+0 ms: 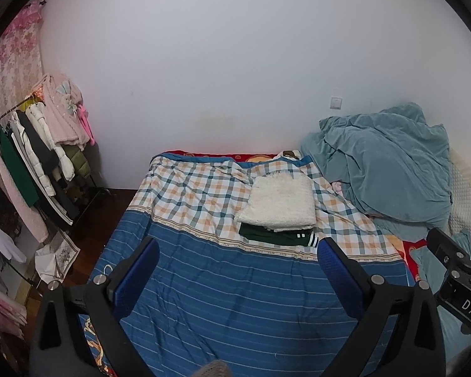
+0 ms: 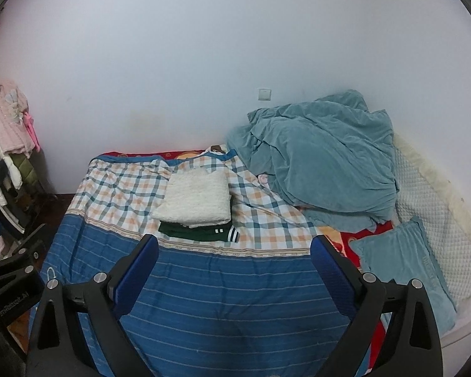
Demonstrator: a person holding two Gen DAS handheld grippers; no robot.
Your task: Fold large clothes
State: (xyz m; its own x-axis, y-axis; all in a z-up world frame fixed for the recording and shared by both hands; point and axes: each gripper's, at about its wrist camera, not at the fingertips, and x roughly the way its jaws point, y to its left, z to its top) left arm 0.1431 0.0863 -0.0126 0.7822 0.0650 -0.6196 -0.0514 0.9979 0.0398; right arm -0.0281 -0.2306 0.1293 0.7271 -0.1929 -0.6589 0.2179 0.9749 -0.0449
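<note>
Teal blanket [image 2: 323,169] heaped beside wall; clothes rack [image 1: 37,157], perhaps coats.

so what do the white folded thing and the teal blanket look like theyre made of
White folded garment: probably fleece or boucle knit, going by its nubbly matte pile. Teal blanket: likely velvety plush; it shows a soft sheen and heavy rounded folds.

You see: 2 folded garments, one fluffy cream knit sweater [image 2: 193,198] on one dark green striped-cuff garment [image 2: 201,232] | 1 crumpled teal velvet blanket [image 2: 323,163] | 1 teal pillow [image 2: 402,257]
</note>
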